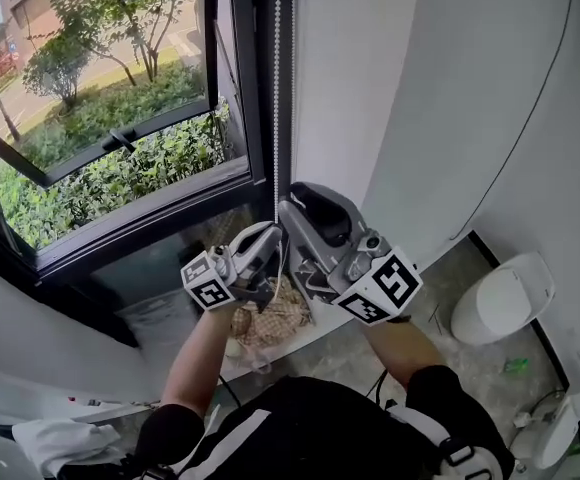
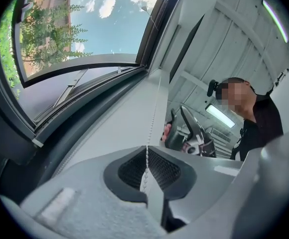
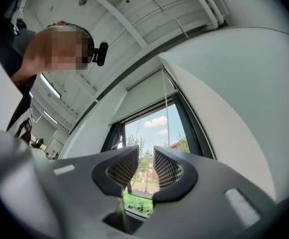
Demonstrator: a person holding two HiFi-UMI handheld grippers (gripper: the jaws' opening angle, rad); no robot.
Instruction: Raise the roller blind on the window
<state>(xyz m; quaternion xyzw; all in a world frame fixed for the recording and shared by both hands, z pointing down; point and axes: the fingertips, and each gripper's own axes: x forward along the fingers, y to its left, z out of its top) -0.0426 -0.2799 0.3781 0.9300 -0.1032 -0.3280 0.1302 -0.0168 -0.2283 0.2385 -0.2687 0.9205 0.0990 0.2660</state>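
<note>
A white bead chain point(image 1: 277, 88) hangs down the dark window frame point(image 1: 260, 78). My left gripper point(image 1: 272, 234) is shut on the chain's lower part; in the left gripper view the beads point(image 2: 146, 159) run between its closed pads and up the frame. My right gripper point(image 1: 290, 210) sits just right of the chain, beside and slightly above the left one. Its jaws stand open point(image 3: 145, 166) with nothing between them. In the right gripper view the pale roller blind point(image 3: 147, 91) covers the upper part of the window, and the chain point(image 3: 166, 101) shows as a thin line beyond the jaws.
A tilted-out window sash point(image 1: 120, 138) opens onto green hedges. A crumpled net bag point(image 1: 275, 318) lies on the sill below the grippers. A white lidded bin point(image 1: 500, 303) stands on the floor at the right, and a black cable point(image 1: 530, 98) runs down the curved white wall.
</note>
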